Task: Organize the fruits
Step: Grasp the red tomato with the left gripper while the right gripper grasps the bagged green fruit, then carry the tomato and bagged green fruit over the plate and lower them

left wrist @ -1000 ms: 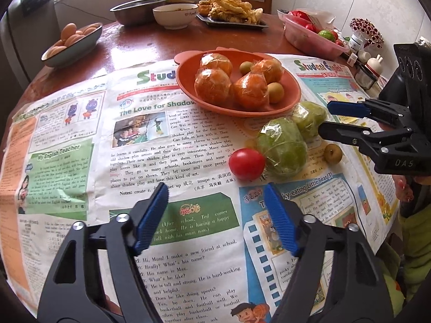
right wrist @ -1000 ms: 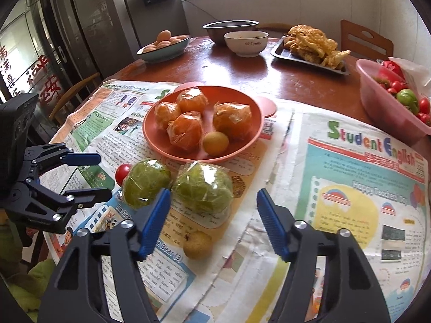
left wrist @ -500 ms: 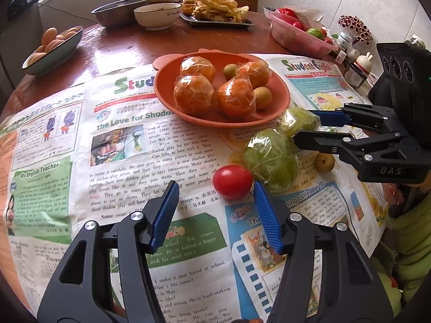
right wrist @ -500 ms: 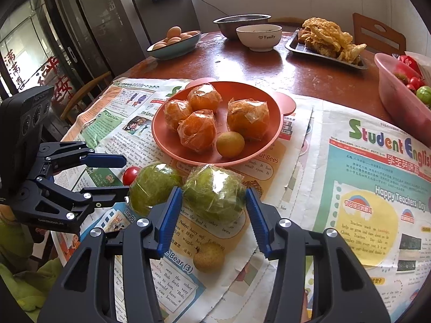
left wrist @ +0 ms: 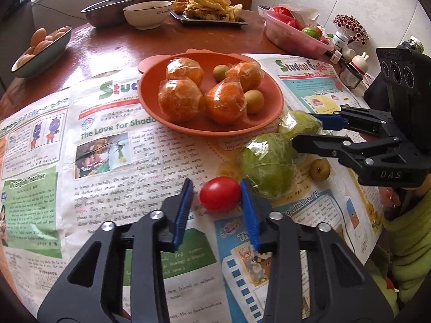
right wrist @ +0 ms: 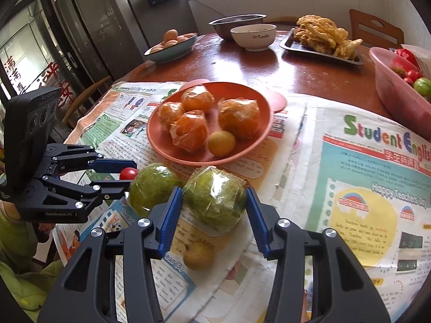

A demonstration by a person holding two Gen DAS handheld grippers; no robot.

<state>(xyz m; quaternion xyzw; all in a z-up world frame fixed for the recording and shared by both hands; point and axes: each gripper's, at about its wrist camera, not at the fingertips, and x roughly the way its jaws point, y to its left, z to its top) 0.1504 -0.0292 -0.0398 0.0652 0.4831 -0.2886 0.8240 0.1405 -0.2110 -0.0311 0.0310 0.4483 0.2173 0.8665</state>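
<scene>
A small red tomato (left wrist: pixel 219 193) lies on the newspaper, and my left gripper (left wrist: pixel 216 188) is shut on it, one blue pad on each side. From the right wrist view the same tomato (right wrist: pixel 128 172) sits between the left gripper's (right wrist: pixel 129 176) fingers. My right gripper (right wrist: pixel 212 193) is shut on a film-wrapped green fruit (right wrist: pixel 215 191), pads touching both flanks. A second wrapped green fruit (left wrist: pixel 266 164) rests beside it. Behind them the orange plate (left wrist: pixel 272 99) holds several wrapped oranges and two small yellowish fruits.
A small brownish fruit (right wrist: pixel 198 254) lies loose on the newspaper near the right gripper. At the back stand a bowl of eggs (left wrist: pixel 40 48), a steel bowl, a white bowl (left wrist: pixel 146 14), a tray of fried food (left wrist: pixel 210 5) and a pink basin (left wrist: pixel 293 37). Small jars crowd the right edge.
The left gripper advanced to the tomato and its jaws came together on it. The right gripper's jaws narrowed onto the wrapped green fruit.
</scene>
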